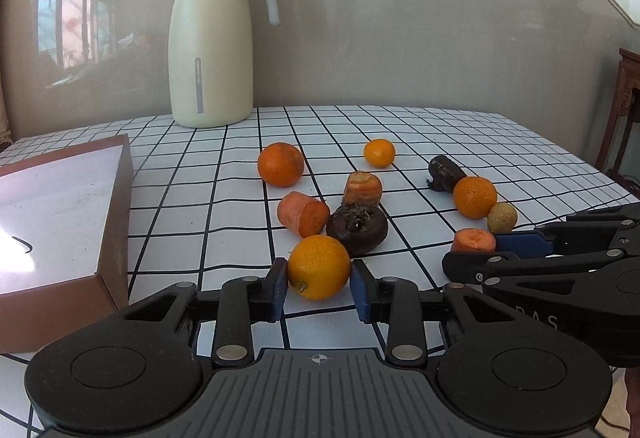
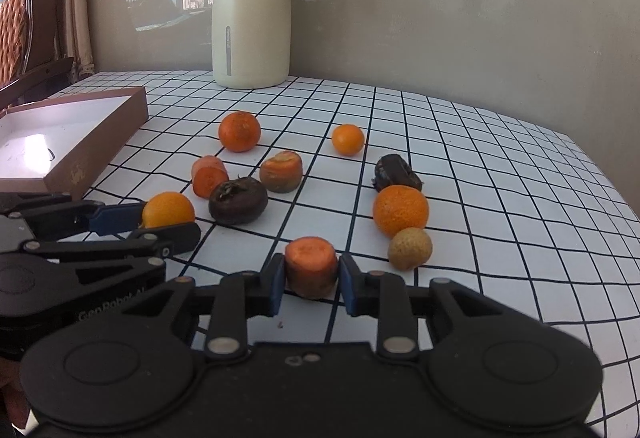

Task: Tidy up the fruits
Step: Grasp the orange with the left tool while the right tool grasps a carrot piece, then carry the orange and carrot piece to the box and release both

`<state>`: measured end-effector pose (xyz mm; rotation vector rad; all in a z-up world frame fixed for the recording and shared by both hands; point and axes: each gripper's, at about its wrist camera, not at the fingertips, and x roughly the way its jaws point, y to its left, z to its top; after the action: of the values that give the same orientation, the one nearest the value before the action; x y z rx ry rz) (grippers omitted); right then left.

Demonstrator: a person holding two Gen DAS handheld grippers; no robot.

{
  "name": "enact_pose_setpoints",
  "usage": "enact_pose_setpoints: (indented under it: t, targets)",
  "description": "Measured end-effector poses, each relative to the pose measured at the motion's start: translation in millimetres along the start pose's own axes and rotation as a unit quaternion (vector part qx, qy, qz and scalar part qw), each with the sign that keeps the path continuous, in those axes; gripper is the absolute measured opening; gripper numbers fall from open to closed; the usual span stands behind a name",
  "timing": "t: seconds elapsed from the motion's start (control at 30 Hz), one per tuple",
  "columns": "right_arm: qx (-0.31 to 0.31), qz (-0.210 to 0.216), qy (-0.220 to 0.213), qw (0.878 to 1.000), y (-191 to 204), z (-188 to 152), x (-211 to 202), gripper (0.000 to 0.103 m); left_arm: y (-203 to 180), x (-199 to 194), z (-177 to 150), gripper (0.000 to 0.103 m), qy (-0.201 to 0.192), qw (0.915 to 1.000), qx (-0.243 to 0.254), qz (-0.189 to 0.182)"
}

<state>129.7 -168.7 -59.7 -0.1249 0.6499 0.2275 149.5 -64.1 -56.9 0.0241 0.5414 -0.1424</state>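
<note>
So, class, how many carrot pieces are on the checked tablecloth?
3. One carrot piece sits between the right gripper fingers; two lie mid-table, a carrot chunk beside the dark fruit and a carrot stub behind it.

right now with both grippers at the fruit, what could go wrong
The left gripper brackets the yellow-orange citrus near its widest part; the round fruit may roll out as the pads close.

The dark dried fruit sits against it and could get nudged.

The right gripper straddles a carrot chunk; the pale round fruit is close by.
</note>
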Motion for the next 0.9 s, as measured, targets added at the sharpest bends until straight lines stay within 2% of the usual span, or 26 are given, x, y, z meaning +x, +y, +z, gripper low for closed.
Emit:
enact_pose_setpoints:
  t: [0.2,0.47,0.9]
  targets:
    - [0.008,-0.002,-0.005,1.000,-2,-1,-5,0.020,1,-7,-2,0.034,-0.002,1.0000,-0.001,-0.005]
    - [0.005,0.006,-0.027,1.000,8,-1,-24,0.020,5,-43,-2,0.034,-0.025,0.9997,0.003,0.002]
    - [-0.034,0.061,-0.096,0.993,59,17,-62,0.020,57,-114,3,0.034,-0.076,0.9952,0.000,0.061]
